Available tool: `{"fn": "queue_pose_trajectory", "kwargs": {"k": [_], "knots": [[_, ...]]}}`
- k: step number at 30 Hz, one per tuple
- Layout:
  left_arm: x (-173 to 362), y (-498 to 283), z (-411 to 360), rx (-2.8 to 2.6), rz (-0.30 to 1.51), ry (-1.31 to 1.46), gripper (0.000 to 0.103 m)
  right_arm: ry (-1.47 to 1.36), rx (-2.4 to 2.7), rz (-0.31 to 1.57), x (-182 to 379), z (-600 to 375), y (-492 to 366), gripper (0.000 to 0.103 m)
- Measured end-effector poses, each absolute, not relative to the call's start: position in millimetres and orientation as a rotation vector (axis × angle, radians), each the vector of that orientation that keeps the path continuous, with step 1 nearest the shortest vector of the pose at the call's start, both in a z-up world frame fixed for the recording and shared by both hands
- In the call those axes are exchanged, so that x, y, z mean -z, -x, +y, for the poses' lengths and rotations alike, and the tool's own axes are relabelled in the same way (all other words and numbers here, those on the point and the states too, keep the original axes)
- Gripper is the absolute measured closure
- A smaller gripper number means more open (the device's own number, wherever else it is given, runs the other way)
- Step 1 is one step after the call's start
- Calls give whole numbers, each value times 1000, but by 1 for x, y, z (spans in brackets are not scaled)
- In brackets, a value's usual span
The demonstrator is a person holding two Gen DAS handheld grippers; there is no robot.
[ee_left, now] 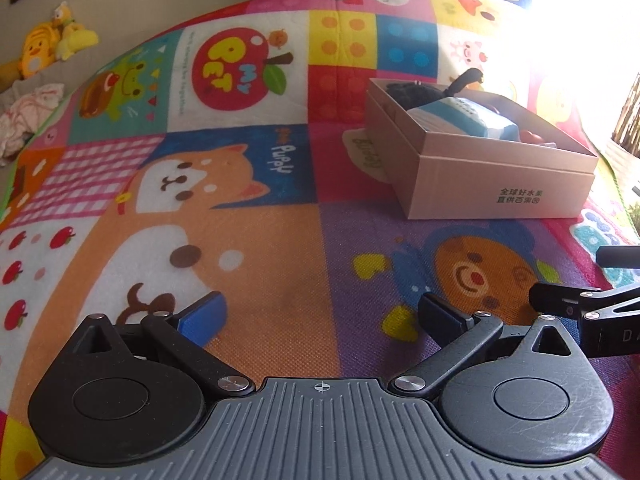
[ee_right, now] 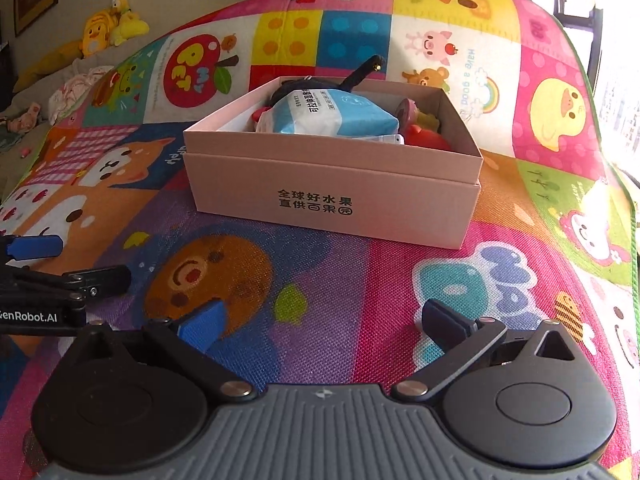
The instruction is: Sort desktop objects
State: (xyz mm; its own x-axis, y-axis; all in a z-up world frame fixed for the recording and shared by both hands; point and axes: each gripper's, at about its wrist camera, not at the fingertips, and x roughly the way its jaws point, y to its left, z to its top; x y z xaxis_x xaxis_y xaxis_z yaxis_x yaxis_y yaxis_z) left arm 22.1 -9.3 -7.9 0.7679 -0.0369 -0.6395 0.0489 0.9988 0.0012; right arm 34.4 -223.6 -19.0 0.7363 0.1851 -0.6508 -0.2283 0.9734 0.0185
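While both claws, left claw and right claw, hover spread and empty over the cartoon mat, the packed pink cardboard box suggests sorting is nearly done; withdraw slowly.

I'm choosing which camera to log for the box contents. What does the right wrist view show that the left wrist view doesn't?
Right wrist only: the red rounded toy inside, unobstructed, and the yellow duck print.

Left wrist only: the whole orange puppy print.

Both: the pink cardboard box, the blue-and-white wipes pack, and open, empty claws, left and right.
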Motion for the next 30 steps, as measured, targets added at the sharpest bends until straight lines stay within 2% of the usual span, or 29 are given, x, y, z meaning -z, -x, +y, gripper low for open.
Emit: {"fn": "queue_pose_trajectory", "kwargs": {"k": [30], "knots": [[8,-22,-10,45,694,-21,0,70,-218,691,20,-221,-33,0]]}}
